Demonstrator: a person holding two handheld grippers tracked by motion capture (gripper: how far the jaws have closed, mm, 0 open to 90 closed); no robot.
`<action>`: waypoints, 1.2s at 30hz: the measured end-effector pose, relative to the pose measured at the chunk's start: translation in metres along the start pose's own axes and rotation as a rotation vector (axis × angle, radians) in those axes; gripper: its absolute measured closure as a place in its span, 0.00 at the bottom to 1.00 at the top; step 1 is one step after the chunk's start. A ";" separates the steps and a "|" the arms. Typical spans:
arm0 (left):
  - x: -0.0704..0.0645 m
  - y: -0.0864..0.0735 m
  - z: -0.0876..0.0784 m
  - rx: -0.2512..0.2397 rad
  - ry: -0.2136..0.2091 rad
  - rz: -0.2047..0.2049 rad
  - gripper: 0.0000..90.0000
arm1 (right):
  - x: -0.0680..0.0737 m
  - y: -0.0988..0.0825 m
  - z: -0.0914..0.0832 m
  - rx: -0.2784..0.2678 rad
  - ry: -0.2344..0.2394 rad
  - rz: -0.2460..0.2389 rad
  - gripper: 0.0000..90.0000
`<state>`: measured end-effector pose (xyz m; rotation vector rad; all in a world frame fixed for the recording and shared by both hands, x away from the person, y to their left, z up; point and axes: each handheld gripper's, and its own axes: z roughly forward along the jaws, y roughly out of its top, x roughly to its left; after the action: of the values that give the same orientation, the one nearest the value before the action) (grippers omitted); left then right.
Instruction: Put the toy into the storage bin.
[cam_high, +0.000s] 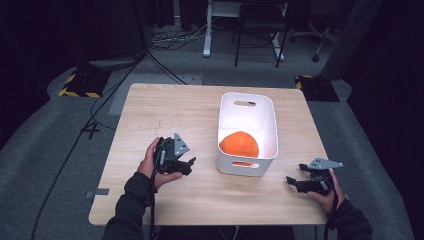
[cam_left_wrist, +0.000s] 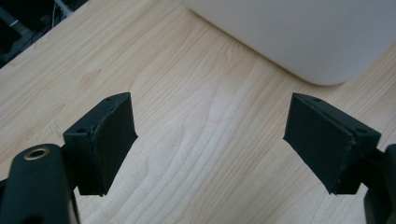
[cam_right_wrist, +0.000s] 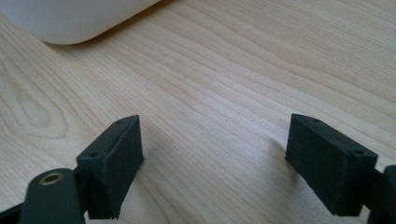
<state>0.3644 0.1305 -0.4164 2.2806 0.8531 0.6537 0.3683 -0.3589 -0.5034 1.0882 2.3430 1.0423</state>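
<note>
The table is pale wood with a matt, visible grain. The bin looks like smooth white plastic; the orange ball inside looks soft and matt.

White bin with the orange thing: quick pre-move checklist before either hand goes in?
1. Left tongs open and empty: ok.
2. Right tongs open and empty: ok.
3. Orange object inside the white bin, at its near end: ok.
4. Bin upright, flat on the table: ok.
5. Both tongs apart from the bin, one on each side: ok.
6. What the orange object is, soft or rigid: cannot tell.
</note>
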 end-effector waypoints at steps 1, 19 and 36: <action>0.000 -0.002 0.000 0.005 -0.005 0.002 0.19 | 0.000 0.000 0.000 0.000 0.000 0.000 0.21; 0.005 -0.034 -0.001 0.079 0.041 -0.011 0.18 | 0.000 0.000 0.000 0.001 0.000 0.000 0.21; 0.009 -0.069 -0.003 0.121 0.054 -0.062 0.19 | 0.000 0.000 0.000 0.000 0.000 0.001 0.21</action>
<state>0.3407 0.1794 -0.4599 2.3427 1.0102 0.6546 0.3682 -0.3588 -0.5034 1.0899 2.3423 1.0429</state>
